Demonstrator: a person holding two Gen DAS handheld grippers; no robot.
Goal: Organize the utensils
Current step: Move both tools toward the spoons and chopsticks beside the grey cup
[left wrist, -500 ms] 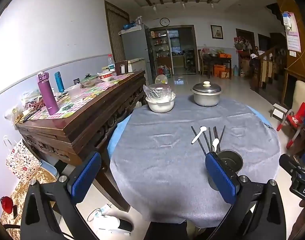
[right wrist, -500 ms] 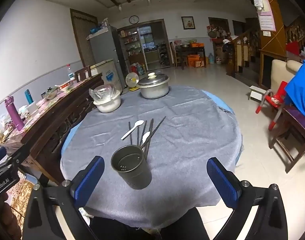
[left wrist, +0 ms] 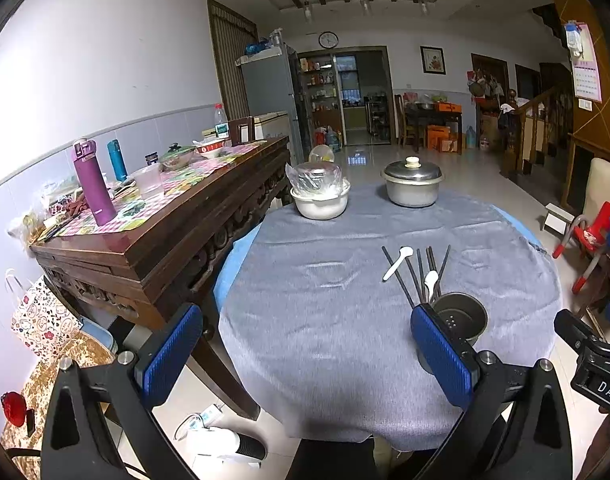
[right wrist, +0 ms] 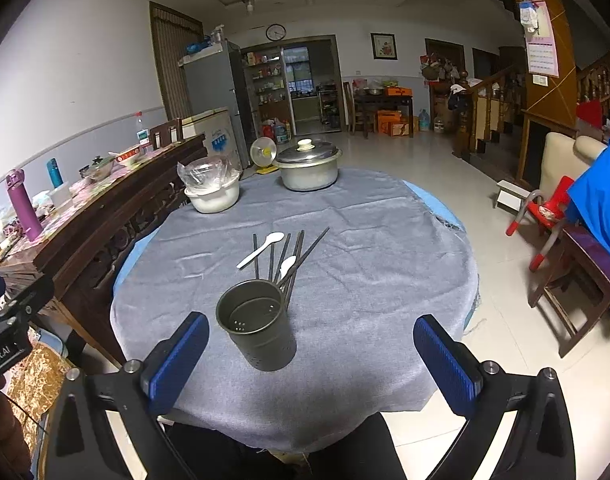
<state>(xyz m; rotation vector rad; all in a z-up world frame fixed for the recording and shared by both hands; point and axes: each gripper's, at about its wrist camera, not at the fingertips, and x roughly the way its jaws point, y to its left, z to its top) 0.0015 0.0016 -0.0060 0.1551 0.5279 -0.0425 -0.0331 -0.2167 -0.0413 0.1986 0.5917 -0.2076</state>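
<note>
From where I sit, both tools hang above the near edge of the round desk (right wrist: 385, 216) with its grey cloth (left wrist: 325, 320). My left hand-held gripper (left wrist: 307, 352) is released, its blue pads (left wrist: 173, 350) spread wide with nothing between them; my right hand-held gripper (right wrist: 311, 360) is likewise released and holds nothing.

The right wrist view gives me the clearest look at the work: the dark perforated utensil holder (right wrist: 259, 330) stands upright on the cloth, just ahead of the right tool and between its pads in the picture, though not touched by them. Just behind the holder lie the black chopsticks (right wrist: 301, 256), fanned out, their near ends hidden by its rim. One white spoon (right wrist: 261, 250) lies to their left and a second white spoon (right wrist: 288, 265) rests among them.

In the left wrist view the same holder (left wrist: 463, 316) is partly hidden behind the right-hand pad, so I see only its mouth and far wall; the chopsticks (left wrist: 415, 274) and the spoon (left wrist: 395, 262) show above it. This view alone shows the floor by the desk's left side, with a white appliance (left wrist: 221, 442) lying there, and the other tool's body at the right edge.

At the far side of the desk stand a lidded metal pot (right wrist: 309, 168) and a white bowl under plastic wrap (right wrist: 211, 190). A dark wooden sideboard (left wrist: 165, 236) runs along the left, touching or nearly touching the desk, carrying a purple bottle (left wrist: 93, 182). A red chair (right wrist: 545, 212) stands well apart on the right.
</note>
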